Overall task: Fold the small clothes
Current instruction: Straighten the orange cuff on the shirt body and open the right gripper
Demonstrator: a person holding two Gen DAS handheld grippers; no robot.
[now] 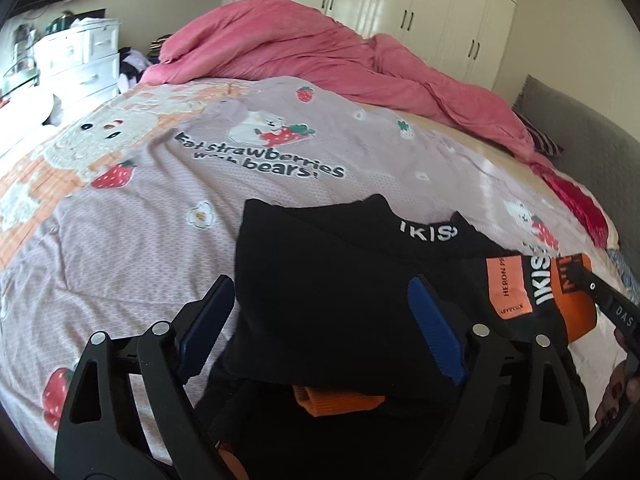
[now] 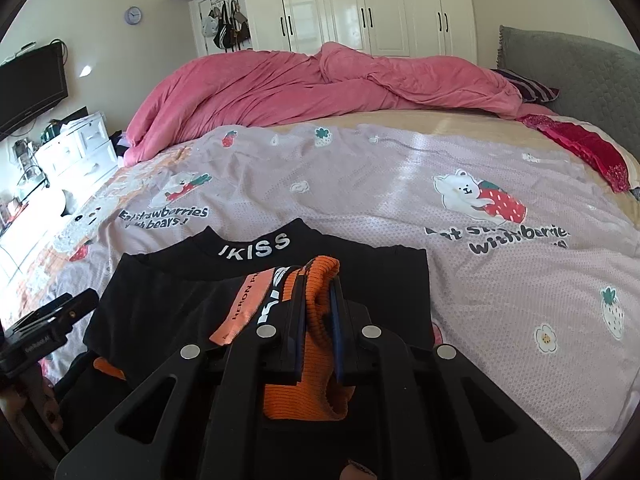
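Right gripper (image 2: 316, 308) pinches the limp black sweater's (image 2: 168, 300) orange cuff (image 2: 318, 344); left gripper (image 1: 320, 312) hovers released over the bed (image 1: 140, 220).

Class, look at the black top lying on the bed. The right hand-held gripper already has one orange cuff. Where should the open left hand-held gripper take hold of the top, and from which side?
Probably the other orange cuff, which peeks out from under the black top at its near edge. The left hand-held gripper hangs open just above, so come in from the near side; the ribbed band lies flat and exposed. The right hand-held gripper pinches its cuff.
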